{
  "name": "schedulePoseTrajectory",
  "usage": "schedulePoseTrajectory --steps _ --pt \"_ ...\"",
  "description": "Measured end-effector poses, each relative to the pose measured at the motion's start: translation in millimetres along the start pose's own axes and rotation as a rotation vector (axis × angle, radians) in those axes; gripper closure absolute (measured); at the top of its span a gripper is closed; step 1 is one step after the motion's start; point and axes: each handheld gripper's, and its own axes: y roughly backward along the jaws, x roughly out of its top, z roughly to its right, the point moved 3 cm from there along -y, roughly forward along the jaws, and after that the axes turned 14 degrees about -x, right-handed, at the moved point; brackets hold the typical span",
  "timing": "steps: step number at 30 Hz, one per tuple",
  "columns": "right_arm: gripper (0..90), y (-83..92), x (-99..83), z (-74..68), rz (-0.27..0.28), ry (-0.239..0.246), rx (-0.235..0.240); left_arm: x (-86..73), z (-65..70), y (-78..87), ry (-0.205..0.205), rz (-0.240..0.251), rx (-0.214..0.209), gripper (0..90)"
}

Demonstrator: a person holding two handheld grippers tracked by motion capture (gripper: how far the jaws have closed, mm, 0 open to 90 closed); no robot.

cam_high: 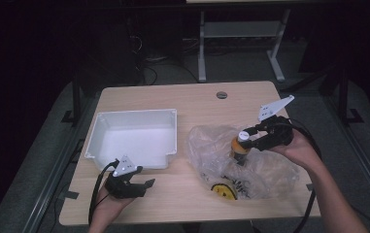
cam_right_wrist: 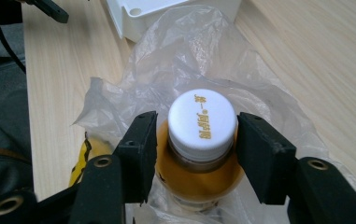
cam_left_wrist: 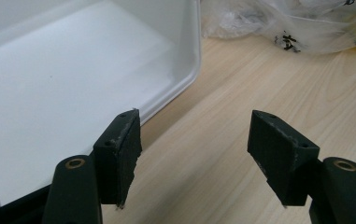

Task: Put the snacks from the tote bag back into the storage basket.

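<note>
The right tool (cam_high: 248, 139) is positioned over a crumpled clear plastic bag (cam_high: 270, 170) on the right half of the wooden tabletop (cam_high: 197, 99). In the right gripper view, its two black jaws close on the neck of an orange bottle (cam_right_wrist: 199, 179), one on each side just under the white cap (cam_right_wrist: 202, 120). The cap carries gold lettering. The bottle stands roughly upright inside the open mouth of the bag, with the plastic gathered around its lower body. A yellow item (cam_high: 224, 190) lies inside the bag near the front edge of the tabletop; its type cannot be determined.

The left tool (cam_high: 146, 186) rests low near the front left of the tabletop, held in the left hand (cam_high: 109, 201). Its jaws stand wide apart with nothing between them. In the left gripper view, one jaw sits at the rim of a white rectangular tray (cam_left_wrist: 192, 74), the other above bare wood. The tray is empty and lies just left of the bag.
</note>
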Motion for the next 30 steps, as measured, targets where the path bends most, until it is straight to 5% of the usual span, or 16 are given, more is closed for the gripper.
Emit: schedulePoseTrajectory --steps 30 --pt "58.4 0.8 6.6 -2.9 -0.010 0.037 -0.041 -8.3 -12.3 12.4 0.035 0.012 0.051 33.7"
